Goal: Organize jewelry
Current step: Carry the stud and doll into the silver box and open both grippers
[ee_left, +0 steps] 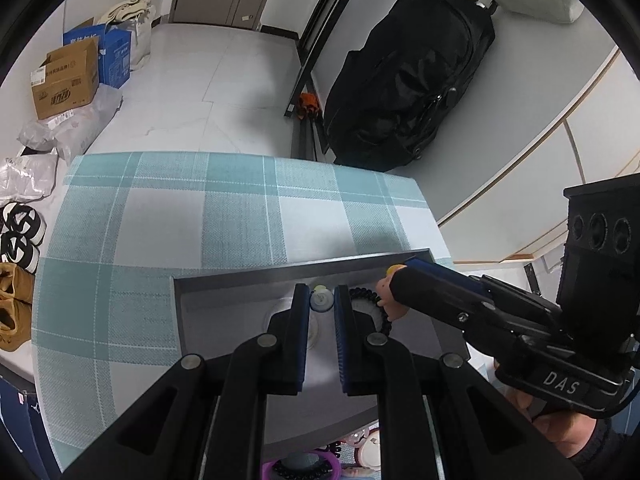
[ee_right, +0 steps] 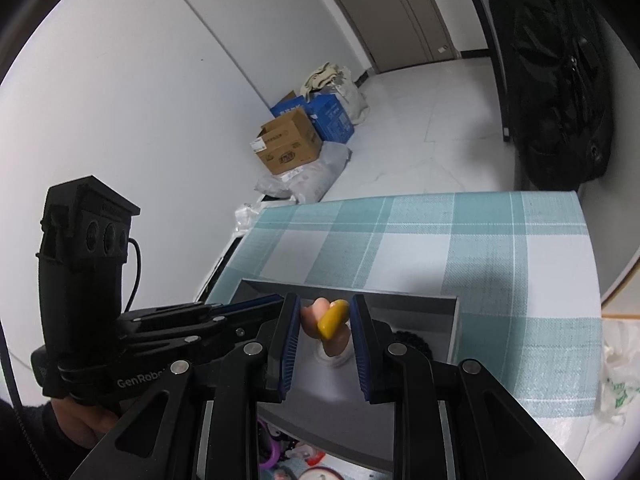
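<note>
An open grey tray (ee_left: 240, 276) (ee_right: 456, 320) lies on the plaid tablecloth. Over its far end, my left gripper (ee_left: 321, 300) is shut on a small round blue-and-white piece (ee_left: 321, 303). My right gripper (ee_right: 326, 320) comes in from the right and is shut on a peach-coloured trinket with a yellow part (ee_right: 330, 324) (ee_left: 390, 284), also over the tray. A black spiral hair tie (ee_left: 366, 294) (ee_right: 412, 340) lies in the tray between the two grippers. Seen from the right wrist, the left gripper (ee_right: 276, 300) reaches in from the left, its tips partly hidden.
More trinkets, among them a purple ring (ee_left: 304, 468), lie at the near edge below the tray. The plaid cloth (ee_left: 160, 220) ends at the table's far edge. On the floor are a black backpack (ee_left: 412, 80), cardboard boxes (ee_left: 66, 80) and shoes (ee_left: 20, 236). A plastic bag (ee_right: 620, 380) sits right.
</note>
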Tool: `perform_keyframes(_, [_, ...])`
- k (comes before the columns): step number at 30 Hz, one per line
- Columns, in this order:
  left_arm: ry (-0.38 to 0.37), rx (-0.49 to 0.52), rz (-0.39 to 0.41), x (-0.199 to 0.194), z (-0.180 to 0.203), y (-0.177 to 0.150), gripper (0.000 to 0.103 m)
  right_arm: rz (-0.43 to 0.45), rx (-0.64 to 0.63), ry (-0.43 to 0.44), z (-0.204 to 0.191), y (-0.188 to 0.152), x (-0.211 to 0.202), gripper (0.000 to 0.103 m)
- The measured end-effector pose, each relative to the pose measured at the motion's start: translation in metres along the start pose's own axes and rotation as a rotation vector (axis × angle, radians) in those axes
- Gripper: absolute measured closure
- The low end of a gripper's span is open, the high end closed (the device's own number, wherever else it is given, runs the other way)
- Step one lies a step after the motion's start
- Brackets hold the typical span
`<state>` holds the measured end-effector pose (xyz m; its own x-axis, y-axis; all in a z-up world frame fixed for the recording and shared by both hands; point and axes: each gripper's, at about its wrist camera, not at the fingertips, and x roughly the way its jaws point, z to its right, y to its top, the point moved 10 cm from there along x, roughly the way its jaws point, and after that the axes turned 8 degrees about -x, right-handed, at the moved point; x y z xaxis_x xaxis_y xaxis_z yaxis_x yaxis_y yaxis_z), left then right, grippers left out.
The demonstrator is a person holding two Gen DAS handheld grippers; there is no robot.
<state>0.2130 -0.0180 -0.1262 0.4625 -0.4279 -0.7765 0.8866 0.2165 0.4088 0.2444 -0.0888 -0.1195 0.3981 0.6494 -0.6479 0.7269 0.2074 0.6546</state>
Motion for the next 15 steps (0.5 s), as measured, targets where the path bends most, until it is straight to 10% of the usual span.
perform_keyframes(12, [0.034, -0.064, -0.009, 0.006, -0.016, 0.001, 0.094, -0.009, 0.026, -0.003, 0.003, -0.005, 0.003, 0.075])
perform_keyframes(15, [0.038, -0.022, -0.02, 0.004, -0.01, -0.002, 0.074, -0.007, 0.018, -0.023, 0.003, -0.004, 0.0, 0.06])
